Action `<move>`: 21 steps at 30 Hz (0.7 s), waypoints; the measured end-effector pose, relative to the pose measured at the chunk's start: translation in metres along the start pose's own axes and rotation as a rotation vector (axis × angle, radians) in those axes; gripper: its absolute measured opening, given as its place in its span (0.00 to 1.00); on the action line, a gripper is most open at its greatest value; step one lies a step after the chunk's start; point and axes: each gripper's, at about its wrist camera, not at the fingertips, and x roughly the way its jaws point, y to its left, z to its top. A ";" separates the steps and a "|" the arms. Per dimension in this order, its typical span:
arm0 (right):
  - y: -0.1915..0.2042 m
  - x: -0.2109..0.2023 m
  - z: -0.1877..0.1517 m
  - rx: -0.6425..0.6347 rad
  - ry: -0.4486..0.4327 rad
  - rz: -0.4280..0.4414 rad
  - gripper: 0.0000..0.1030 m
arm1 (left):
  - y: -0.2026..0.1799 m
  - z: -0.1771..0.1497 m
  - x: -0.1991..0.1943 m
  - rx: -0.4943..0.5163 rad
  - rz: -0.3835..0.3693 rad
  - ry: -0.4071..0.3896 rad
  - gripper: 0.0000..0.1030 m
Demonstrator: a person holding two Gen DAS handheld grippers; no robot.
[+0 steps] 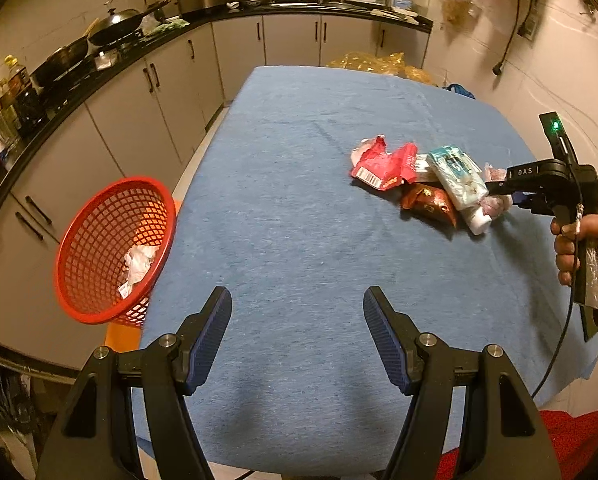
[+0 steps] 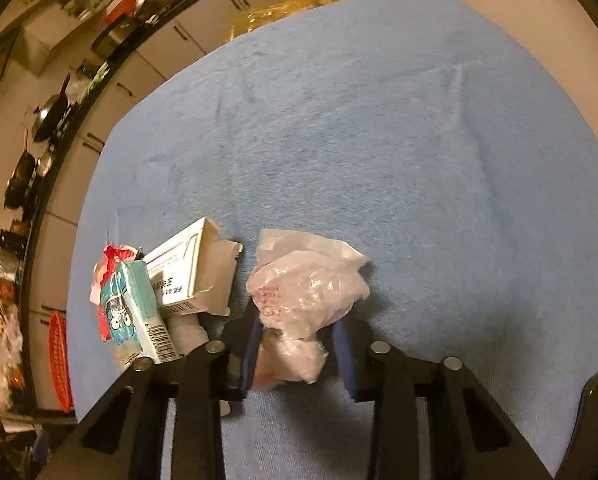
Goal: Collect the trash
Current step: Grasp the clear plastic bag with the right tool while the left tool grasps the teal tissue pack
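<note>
Right gripper (image 2: 297,344) jaws closing around crumpled plastic bag (image 2: 307,280), near pile's right edge; left gripper (image 1: 297,334) wide open, empty, beside red basket (image 1: 111,248) for dropping.

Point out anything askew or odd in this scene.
The red mesh basket is tipped toward the blue-covered table, mouth sideways, with crumpled paper inside. The white carton in the trash pile has a torn-open end. Nothing has spilled.

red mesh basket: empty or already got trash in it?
Not empty. The red plastic mesh basket, tilted toward the left wrist camera beside the blue-covered table, holds crumpled white paper at its bottom.
</note>
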 end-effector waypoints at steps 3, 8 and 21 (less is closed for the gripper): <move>0.014 0.002 -0.008 -0.051 0.018 0.034 0.28 | 0.001 0.003 0.002 -0.008 0.002 0.000 0.65; 0.052 0.004 -0.038 -0.181 0.056 0.077 0.28 | 0.000 0.009 0.009 -0.012 -0.017 0.012 0.65; 0.111 -0.018 -0.109 -0.455 0.130 0.201 0.28 | -0.013 0.033 0.052 -0.044 -0.188 0.098 0.74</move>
